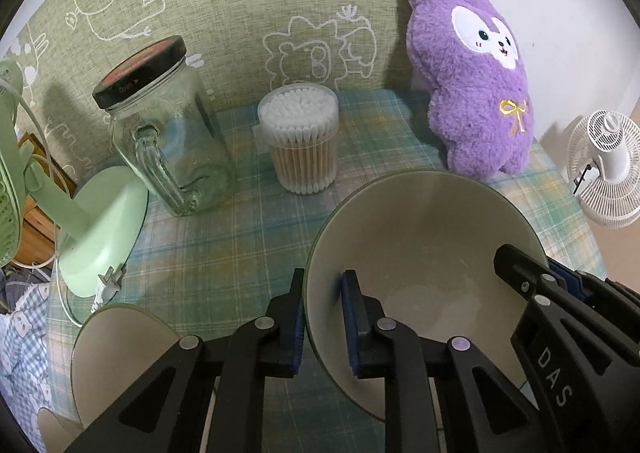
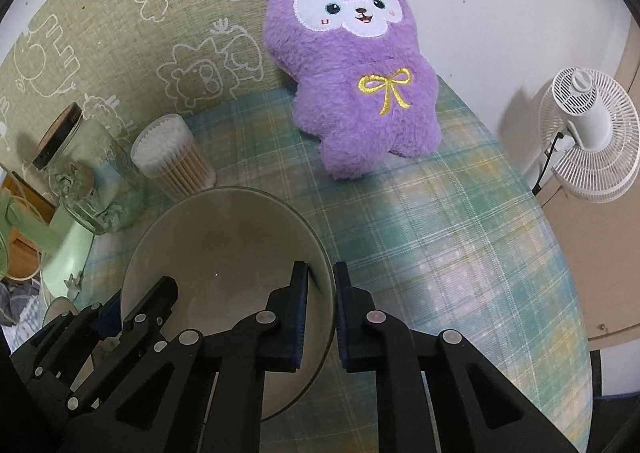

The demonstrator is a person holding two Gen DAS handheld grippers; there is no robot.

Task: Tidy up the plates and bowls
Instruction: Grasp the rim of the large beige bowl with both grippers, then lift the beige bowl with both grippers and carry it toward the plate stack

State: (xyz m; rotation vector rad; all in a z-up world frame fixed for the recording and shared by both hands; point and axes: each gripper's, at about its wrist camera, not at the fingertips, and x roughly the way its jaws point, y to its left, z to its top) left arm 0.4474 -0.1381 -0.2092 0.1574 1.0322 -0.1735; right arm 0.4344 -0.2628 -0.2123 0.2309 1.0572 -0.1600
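The bowl point(image 1: 432, 253) is pinched on its rim from both sides. The left gripper point(image 1: 322, 317) is closed on the rim's left edge, one pad inside and one outside. The right gripper point(image 2: 320, 313) is closed on the opposite edge the same way. If one side is lifted faster, the bowl could be tipped or could slip out. A plate point(image 1: 120, 353) is seen nearby on the left. Farther back, cotton swabs point(image 1: 298, 141) and a glass jar point(image 1: 160, 125) could be bumped.
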